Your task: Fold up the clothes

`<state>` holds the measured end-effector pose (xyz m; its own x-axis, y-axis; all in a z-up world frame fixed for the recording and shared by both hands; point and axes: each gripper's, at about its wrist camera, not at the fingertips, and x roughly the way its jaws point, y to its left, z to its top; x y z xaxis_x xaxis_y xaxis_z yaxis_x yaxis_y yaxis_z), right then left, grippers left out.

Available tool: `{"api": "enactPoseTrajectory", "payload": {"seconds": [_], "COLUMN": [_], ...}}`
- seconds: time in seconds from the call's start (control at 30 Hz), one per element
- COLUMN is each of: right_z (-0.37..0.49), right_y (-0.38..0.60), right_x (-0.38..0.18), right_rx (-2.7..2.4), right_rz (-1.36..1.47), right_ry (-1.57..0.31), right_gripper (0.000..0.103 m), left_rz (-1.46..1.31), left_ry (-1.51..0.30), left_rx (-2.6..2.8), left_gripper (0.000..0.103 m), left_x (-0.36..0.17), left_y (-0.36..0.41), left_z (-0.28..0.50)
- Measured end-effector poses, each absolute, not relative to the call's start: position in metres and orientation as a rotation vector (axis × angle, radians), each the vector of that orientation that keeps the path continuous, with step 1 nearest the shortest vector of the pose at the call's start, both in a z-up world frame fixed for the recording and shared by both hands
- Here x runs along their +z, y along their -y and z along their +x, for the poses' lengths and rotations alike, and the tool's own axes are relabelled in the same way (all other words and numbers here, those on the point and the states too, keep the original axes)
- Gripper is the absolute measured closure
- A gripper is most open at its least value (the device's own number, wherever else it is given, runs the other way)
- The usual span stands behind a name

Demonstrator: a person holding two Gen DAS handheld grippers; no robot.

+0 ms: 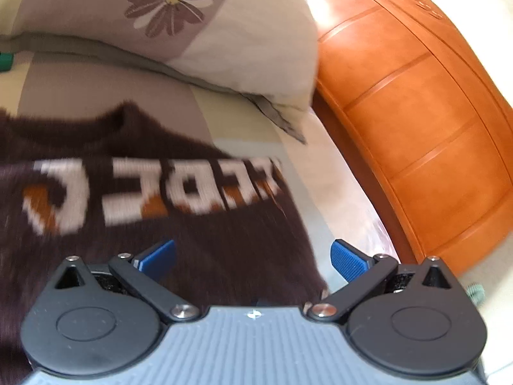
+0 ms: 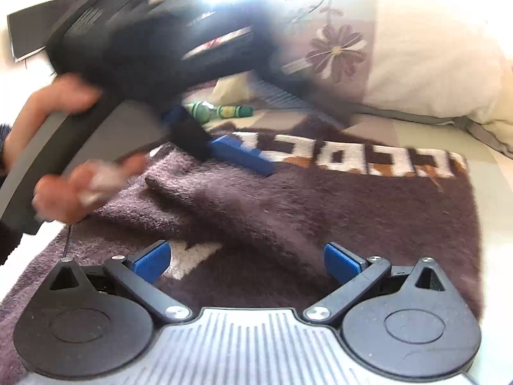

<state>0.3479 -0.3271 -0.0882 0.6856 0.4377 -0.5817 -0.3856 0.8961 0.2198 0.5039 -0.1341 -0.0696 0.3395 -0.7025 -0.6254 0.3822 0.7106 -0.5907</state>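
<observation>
A dark brown fuzzy sweater (image 1: 198,250) with white and orange lettering lies flat on the bed, its neck toward the pillow. My left gripper (image 1: 253,260) hovers open over the sweater's right edge, with nothing between its blue pads. In the right wrist view the sweater (image 2: 336,211) fills the middle, and a sleeve (image 2: 198,192) lies folded across its body. My right gripper (image 2: 246,261) is open low over the hem area and holds nothing. A person's hand (image 2: 61,192) holds the left gripper, whose blue finger (image 2: 240,155) points down at the lettering.
A cream pillow (image 1: 198,32) with a purple flower lies beyond the sweater. An orange wooden headboard (image 1: 416,112) curves along the right. A green bottle (image 2: 224,110) lies on the bed behind the sweater. Pale bedsheet (image 1: 317,192) shows beside the sweater.
</observation>
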Motion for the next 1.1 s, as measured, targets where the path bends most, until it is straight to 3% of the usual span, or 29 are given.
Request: {"api": "enactPoseTrajectory", "payload": {"seconds": [0.3, 0.57, 1.1], "right_z": [0.338, 0.343, 0.324], "right_y": [0.347, 0.351, 0.392], "right_x": [-0.093, -0.084, -0.059], "right_rx": [0.452, 0.466, 0.398], "right_rz": [0.157, 0.239, 0.468], "right_ry": [-0.69, -0.7, -0.699], "right_gripper": [0.0, 0.0, 0.0], "left_rz": [-0.364, -0.231, -0.135], "left_ry": [-0.981, -1.001, -0.936], "left_rx": [-0.729, -0.507, -0.407], "left_gripper": [0.001, 0.001, 0.001], "left_x": [-0.063, -0.082, -0.016], "left_y": [0.093, 0.083, 0.052], "left_z": [0.464, 0.494, 0.385]}}
